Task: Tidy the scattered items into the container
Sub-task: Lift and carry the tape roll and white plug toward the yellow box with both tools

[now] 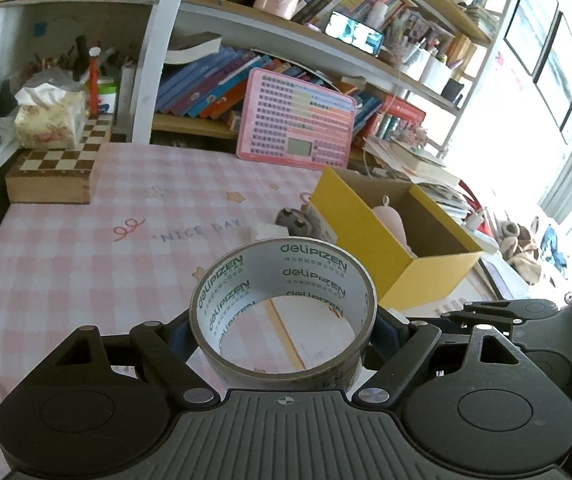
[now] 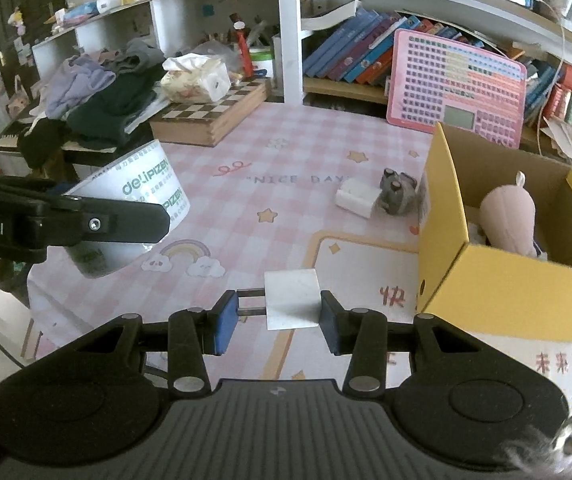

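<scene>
The left gripper (image 1: 282, 334) stands wide, its two blue pads clamped against the outside of a roll of clear packing tape (image 1: 284, 304), which is lifted off the table with its open core facing the camera. The right gripper (image 2: 273, 318) is drawn in narrow, grasping a white plug adapter (image 2: 292, 300) with two metal prongs pointing toward the left pad; the right pad presses on the adapter's opposite face, and it too is held above the table.

Below both lies a tablecloth (image 2: 286, 160) in pink and white checks, printed with stars, a rainbow and the words "NICE DAY". One yellow cardboard box (image 2: 502, 292) stands open at the right side of the table, near the right gripper, with one pink plush toy (image 2: 510, 212) upright inside. Two loose items remain on the cloth just left of the box: one white charger block (image 2: 356, 197) and, touching it, one small grey plush figure (image 2: 398, 192).

At the far edge sit one wooden chessboard case (image 2: 214, 114) with one tissue pack (image 2: 196, 78) on top, a heap of dark and lilac clothes (image 2: 102, 96), and one pink keypad board (image 2: 456, 86) leaning against shelves packed with books (image 2: 358, 52).
</scene>
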A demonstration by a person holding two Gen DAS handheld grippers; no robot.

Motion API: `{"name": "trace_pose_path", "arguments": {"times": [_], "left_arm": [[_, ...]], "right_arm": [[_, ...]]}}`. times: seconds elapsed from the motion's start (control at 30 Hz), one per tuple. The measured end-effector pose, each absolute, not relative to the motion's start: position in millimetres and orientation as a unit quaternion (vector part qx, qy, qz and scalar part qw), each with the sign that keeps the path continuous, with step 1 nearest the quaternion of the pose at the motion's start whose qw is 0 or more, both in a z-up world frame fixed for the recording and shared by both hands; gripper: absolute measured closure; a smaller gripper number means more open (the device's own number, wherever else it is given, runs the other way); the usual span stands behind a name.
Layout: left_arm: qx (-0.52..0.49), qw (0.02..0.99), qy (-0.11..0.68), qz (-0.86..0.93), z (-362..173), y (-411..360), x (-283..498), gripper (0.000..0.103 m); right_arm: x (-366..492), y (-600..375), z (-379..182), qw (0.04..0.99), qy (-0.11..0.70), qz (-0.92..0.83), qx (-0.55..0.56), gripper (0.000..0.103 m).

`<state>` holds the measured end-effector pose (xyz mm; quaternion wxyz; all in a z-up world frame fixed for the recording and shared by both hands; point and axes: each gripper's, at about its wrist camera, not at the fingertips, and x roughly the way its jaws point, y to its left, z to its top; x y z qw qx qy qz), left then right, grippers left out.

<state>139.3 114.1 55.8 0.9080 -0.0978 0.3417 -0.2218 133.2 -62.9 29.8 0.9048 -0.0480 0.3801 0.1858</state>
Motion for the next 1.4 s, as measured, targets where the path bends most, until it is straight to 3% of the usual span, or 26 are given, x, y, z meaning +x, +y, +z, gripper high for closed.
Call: {"name": "trace_pose_path", "arguments": {"times": [0.73, 1.4], "left_arm": [[-0.095, 0.896, 0.347, -0.261, 51, 100, 120, 0.018], [-0.069, 0.881, 0.353, -0.306, 53, 35, 125, 0.018]], "right_arm": [[96, -78, 27, 0.907, 0.394, 0.144, -0.027, 0.062], [82, -149, 28, 0.912, 0.401, 0.082, 0.018, 0.062]]}}
